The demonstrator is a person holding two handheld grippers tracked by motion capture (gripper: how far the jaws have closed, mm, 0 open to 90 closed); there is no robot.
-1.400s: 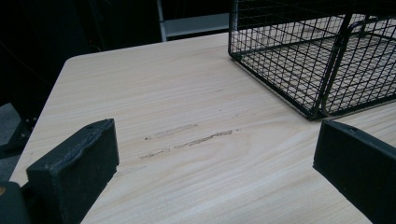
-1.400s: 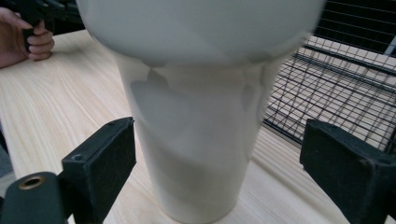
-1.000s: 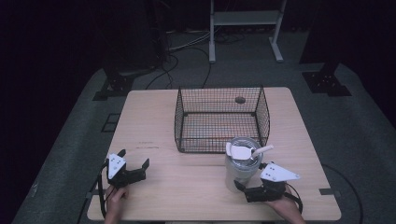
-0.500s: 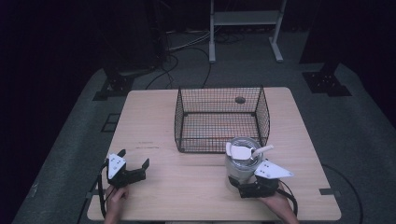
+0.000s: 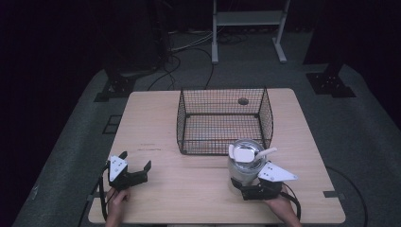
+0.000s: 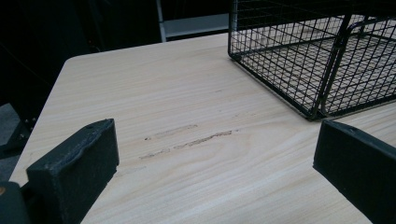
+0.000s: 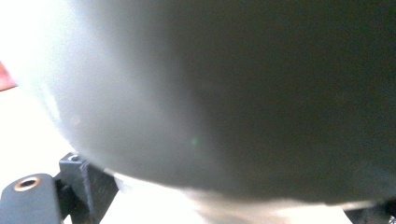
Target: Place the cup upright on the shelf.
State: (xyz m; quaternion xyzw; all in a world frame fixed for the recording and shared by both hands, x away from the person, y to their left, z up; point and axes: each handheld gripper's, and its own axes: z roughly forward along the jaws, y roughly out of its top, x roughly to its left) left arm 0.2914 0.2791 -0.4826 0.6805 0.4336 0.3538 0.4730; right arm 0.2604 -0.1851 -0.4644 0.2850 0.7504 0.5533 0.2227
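A grey see-through jar stands on the wooden table just in front of the wire basket's right corner. A white scoop-like piece lies across its top. My right gripper is at the jar's near side, jaws spread wide to either side of its base. In the right gripper view the jar looms blurred and very close over that gripper. My left gripper rests open at the front left, nothing between its jaws; its own view shows it over bare wood.
A black wire basket stands at the middle back of the table, also seen at the upper right of the left gripper view. A small dark disc lies behind it. Dark floor, cables and stands surround the table.
My right gripper has slid left and forward until its jaws flank the jar. The jar and the left gripper have stayed put.
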